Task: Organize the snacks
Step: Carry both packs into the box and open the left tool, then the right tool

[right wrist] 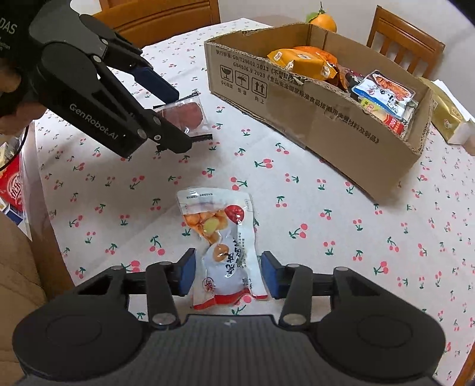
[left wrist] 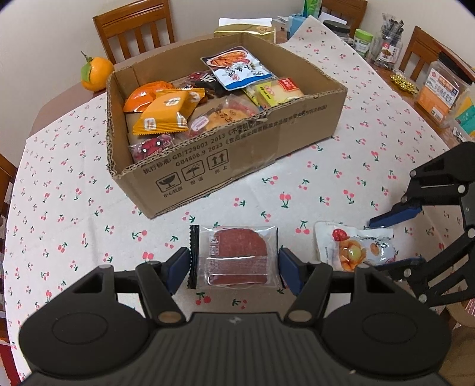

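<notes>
A clear packet with red round slices (left wrist: 234, 256) lies on the cherry-print tablecloth (left wrist: 89, 213). My left gripper (left wrist: 234, 268) is open, one finger on each side of it; the packet also shows in the right wrist view (right wrist: 185, 114). A white pouch with orange pieces (right wrist: 224, 246) lies between the open fingers of my right gripper (right wrist: 227, 274); the pouch also shows in the left wrist view (left wrist: 353, 249). A cardboard box (left wrist: 243, 154) holding several snack packets stands beyond both, and appears in the right wrist view (right wrist: 320, 118).
An orange (left wrist: 96, 72) sits behind the box. A tissue box (left wrist: 246, 28), jars (left wrist: 387, 49) and boxed goods (left wrist: 439, 95) crowd the far right of the table. Wooden chairs (left wrist: 133, 26) stand around. A red bag (right wrist: 13, 184) lies at the table's left edge.
</notes>
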